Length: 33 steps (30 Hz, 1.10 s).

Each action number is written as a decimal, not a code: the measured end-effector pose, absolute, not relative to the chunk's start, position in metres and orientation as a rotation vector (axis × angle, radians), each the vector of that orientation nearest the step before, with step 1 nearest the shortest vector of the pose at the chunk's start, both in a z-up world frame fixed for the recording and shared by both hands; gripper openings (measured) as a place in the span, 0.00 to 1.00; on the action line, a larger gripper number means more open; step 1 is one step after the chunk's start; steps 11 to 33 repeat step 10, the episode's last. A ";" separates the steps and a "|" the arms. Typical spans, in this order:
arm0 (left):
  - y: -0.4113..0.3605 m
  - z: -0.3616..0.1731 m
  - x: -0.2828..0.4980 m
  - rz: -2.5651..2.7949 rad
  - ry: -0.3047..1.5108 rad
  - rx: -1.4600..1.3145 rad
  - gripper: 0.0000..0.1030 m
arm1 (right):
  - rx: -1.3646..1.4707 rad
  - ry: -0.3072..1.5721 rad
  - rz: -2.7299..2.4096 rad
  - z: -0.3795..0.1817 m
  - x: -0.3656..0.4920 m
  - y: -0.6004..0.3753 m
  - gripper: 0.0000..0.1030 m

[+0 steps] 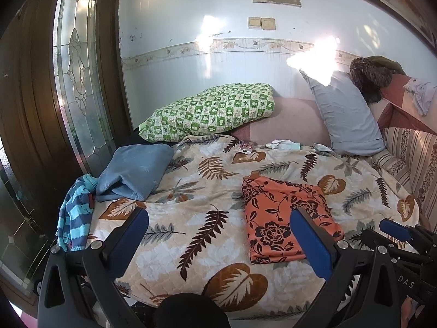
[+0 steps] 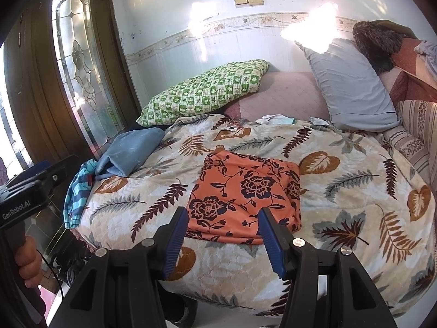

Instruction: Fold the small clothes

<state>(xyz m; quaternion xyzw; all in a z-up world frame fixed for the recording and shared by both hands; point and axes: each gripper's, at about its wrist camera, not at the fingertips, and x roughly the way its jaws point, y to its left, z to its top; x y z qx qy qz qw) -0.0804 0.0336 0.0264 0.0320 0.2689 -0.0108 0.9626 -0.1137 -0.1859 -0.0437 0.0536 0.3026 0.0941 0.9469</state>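
An orange garment with a dark flower print lies folded into a flat rectangle on the leaf-patterned blanket. My left gripper hovers open over the blanket, its right finger in front of the garment's near right part, with nothing between the fingers. My right gripper is also open, just short of the garment's near edge, and holds nothing. A blue folded cloth and a striped blue garment lie at the blanket's left edge.
A green checked pillow and a grey pillow lean at the back by the wall. Small pale items lie near them. A glazed wooden door stands left. A hand holds the other gripper's handle.
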 end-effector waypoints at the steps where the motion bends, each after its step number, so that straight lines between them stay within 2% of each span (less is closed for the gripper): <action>1: 0.034 0.026 -0.080 -0.022 0.546 0.062 1.00 | 0.109 0.616 0.191 -0.044 -0.113 -0.185 0.56; 33: 0.024 0.019 -0.068 -0.060 0.553 0.067 1.00 | 0.110 0.637 0.194 -0.053 -0.102 -0.186 0.56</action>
